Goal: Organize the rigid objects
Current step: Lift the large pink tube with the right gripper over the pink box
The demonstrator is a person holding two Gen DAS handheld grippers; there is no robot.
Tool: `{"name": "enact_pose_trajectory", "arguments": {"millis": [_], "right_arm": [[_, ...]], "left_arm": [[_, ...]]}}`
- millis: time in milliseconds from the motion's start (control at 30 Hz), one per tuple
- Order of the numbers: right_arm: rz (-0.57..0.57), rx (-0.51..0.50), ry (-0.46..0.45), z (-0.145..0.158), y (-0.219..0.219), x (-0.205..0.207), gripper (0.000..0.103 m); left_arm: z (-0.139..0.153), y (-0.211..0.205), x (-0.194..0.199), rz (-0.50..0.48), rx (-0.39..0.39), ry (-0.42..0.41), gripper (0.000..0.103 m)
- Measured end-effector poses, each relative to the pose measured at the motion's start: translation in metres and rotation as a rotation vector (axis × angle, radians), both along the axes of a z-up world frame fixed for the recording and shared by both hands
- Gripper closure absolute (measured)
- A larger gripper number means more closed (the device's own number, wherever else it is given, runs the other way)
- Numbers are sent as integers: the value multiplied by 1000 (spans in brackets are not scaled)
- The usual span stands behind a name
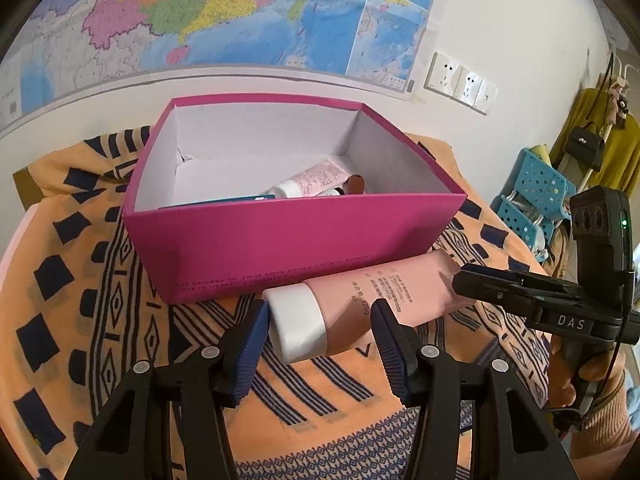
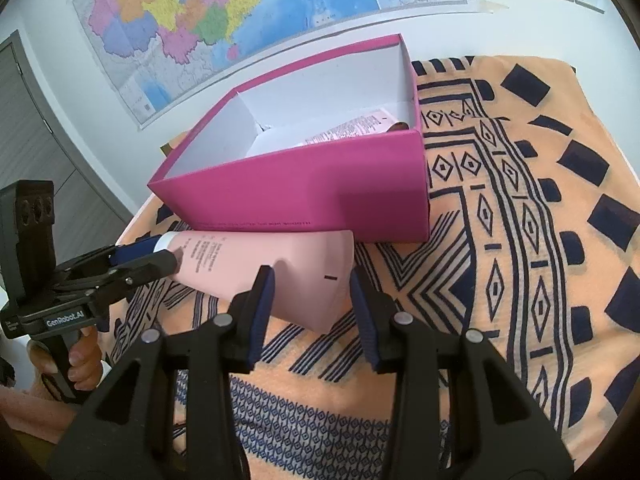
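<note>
A large pink tube with a white cap lies crosswise in front of the open magenta box. My left gripper is shut on its cap end, blue pads pressing both sides. The right gripper comes in from the right onto the flat tail. In the right wrist view, my right gripper is shut on the pink tube's tail, while the left gripper holds the far end beside the box. Inside the box lie a smaller pink tube and a brown-tipped item.
An orange cloth with dark geometric patterns covers the table. A map and sockets are on the wall behind. A blue perforated rack and a coat stand with a yellow garment stand to the right.
</note>
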State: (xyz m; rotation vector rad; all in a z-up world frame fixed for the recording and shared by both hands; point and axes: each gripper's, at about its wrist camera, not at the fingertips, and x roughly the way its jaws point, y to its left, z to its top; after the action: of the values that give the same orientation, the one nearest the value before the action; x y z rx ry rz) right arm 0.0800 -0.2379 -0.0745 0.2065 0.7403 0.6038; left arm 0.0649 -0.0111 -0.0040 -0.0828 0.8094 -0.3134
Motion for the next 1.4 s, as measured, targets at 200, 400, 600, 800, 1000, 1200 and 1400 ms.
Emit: {"name": "enact_pose_trajectory", "arguments": {"millis": [200,400,600,800,1000,1200,1400], "right_arm": [[-3,4,-15,3,-1,-2,61],[-8,5,-28,7,-4,-4,61],[-11,5,-47,14,-6,-5,61],[-13,0,-71,21,-7,-7,61],[-17,1,-87,27,-9,-5,61],[-25,3,-107,32,-11,-3,61],[-28,2,-119,35,-11,-1,61]], "left_arm": [[5,-1,-1,-6,-3,-17,50],[10,-3,-2,-11,-5,-32,50],[15,-4,-1,-16,-6,-63,50],[21,-5,1,-17,-7,-81,50],[25,-7,2,-18,-6,-98,50],[30,-8,4,-21,-1,-117,50],[33,-10,6,-22,2,-131,50]]}}
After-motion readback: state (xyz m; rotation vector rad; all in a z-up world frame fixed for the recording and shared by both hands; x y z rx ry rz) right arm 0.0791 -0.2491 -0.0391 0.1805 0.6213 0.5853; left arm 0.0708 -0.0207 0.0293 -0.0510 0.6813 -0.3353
